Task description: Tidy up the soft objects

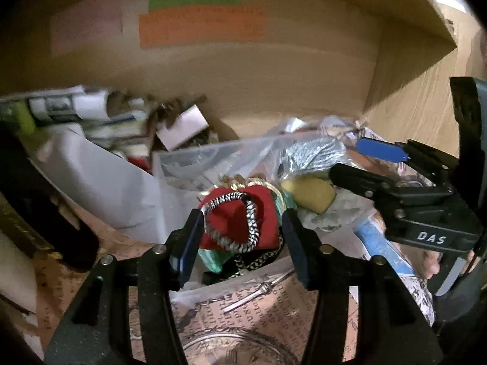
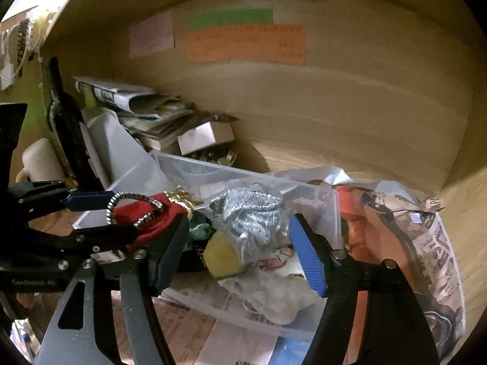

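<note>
Left tool (image 1: 242, 231) clamping red pouch (image 1: 240, 219), right tool (image 2: 240, 255) spread around silver bundle (image 2: 252, 216)

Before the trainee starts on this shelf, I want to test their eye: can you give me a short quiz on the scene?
1. True or false: the right claw is shut.
2. Which colour is the note just above the orange note on the back wall? A pink, B green, C blue.
3. What colour is the corded pouch between the left claw's fingers?

Key: 1 false, its jaws stand wide apart. 2 B, the green note. 3 red.
</note>
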Action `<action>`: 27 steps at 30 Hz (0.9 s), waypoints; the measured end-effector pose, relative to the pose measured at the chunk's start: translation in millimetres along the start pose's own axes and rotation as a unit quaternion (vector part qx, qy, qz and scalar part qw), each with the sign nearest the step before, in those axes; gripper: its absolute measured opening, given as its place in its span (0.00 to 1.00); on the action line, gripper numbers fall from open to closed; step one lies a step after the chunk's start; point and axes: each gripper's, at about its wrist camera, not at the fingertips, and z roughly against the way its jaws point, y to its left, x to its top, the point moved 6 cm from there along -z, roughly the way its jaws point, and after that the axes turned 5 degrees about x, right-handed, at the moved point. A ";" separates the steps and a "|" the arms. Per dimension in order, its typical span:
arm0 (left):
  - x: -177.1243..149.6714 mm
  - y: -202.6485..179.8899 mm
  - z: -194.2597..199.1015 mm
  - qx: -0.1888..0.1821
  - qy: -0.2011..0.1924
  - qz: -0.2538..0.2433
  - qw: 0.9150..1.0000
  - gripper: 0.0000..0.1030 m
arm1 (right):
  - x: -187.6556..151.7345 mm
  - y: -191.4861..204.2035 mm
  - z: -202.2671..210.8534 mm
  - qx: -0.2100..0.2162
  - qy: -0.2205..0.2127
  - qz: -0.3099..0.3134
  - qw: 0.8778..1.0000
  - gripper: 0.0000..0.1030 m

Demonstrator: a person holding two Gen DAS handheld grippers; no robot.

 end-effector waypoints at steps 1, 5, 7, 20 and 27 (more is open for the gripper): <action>2.5 0.3 7.8 0.006 -0.013 0.000 1.000 0.51 | 2.0 0.8 6.7 -0.001 -0.008 0.000 1.000 0.64; 12.7 -1.5 36.4 0.020 -0.062 0.006 0.998 0.53 | 9.0 3.5 34.5 0.003 -0.039 -0.001 0.999 0.69; 17.9 -3.5 52.7 0.025 -0.089 0.011 0.996 0.55 | 13.8 5.2 51.4 0.002 -0.058 0.001 0.998 0.69; 30.3 -10.6 136.7 0.035 -0.214 0.044 0.975 0.90 | 33.9 18.0 142.5 -0.005 -0.170 0.007 0.985 0.81; 24.2 -14.5 155.3 0.044 -0.242 0.052 0.968 1.00 | 28.7 29.3 157.6 -0.011 -0.191 0.009 0.982 1.00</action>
